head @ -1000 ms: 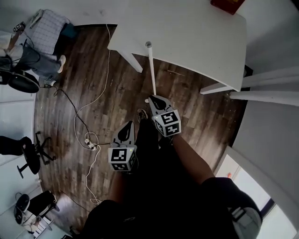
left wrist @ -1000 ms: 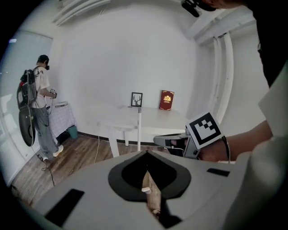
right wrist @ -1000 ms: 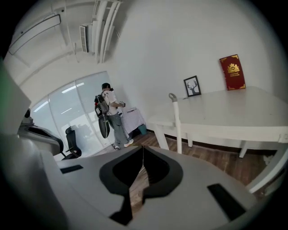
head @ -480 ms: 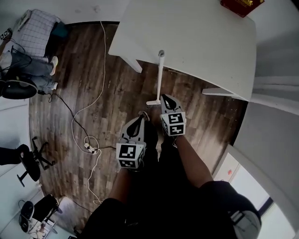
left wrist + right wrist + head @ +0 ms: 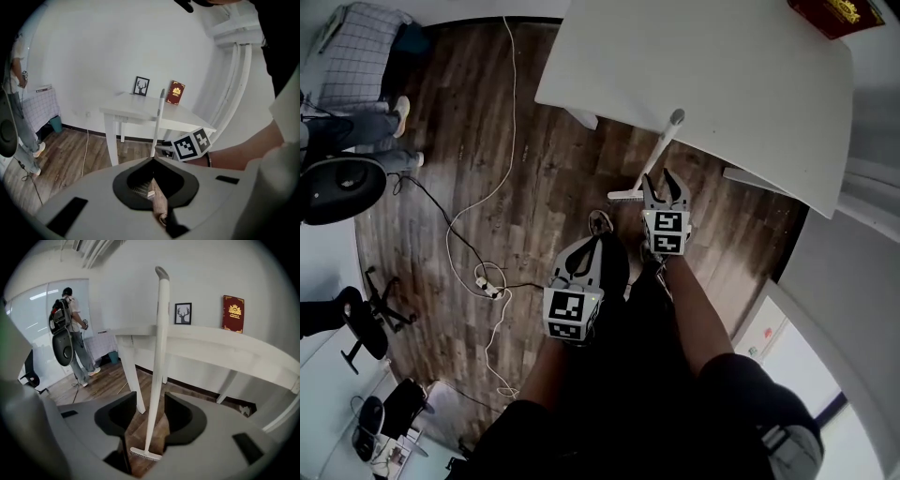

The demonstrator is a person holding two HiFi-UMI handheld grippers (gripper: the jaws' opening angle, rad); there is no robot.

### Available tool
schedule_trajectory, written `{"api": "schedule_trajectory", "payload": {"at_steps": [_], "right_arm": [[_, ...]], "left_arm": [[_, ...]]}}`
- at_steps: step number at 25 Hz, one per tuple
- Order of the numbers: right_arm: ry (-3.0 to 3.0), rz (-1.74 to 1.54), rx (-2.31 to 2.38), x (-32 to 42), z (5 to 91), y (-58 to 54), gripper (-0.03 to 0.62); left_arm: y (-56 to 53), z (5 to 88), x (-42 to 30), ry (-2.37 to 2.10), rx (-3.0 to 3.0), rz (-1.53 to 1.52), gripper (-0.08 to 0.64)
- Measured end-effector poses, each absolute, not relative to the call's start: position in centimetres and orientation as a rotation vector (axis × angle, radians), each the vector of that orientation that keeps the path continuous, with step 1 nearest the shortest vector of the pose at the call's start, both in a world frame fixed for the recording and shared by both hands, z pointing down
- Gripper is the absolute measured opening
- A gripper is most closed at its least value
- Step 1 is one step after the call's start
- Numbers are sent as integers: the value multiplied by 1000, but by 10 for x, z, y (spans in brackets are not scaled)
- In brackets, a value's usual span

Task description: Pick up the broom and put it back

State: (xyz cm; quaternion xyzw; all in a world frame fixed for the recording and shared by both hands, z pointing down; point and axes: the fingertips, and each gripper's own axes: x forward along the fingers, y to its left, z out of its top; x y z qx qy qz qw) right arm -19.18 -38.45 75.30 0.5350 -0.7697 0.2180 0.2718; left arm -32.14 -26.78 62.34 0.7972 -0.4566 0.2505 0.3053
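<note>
Right gripper [image 5: 145, 417]: jaws just opened, released, broom [image 5: 157, 376] handle between them untouched | head view: broom upright, bristles on floor, top against desk [image 5: 722, 84] edge | left gripper [image 5: 152, 171]: clenched, empty in its own view

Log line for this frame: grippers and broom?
right gripper: open, jaws just opened, broom handle between them, ungripped | left gripper: shut, nothing held | broom: standing on floor, leaning against table edge
</note>
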Motion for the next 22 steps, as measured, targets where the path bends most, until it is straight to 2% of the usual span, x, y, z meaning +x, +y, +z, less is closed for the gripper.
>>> {"api": "schedule_trajectory", "payload": {"at_steps": [9, 10, 12, 22], "right_arm": [[-1977, 520, 1495, -190, 788, -427, 181], [-1989, 521, 1503, -191, 787, -429, 126], [-2012, 555, 1526, -194, 785, -425, 103], [-2041, 595, 1517, -187, 755, -364, 98]], "left_arm": [[-305, 632, -357, -1243, 2095, 628, 2], [-306, 633, -362, -1249, 2088, 627, 2], [-304, 635, -370, -1255, 2074, 626, 2], [-295, 616, -382, -1381, 2064, 597, 2]]}}
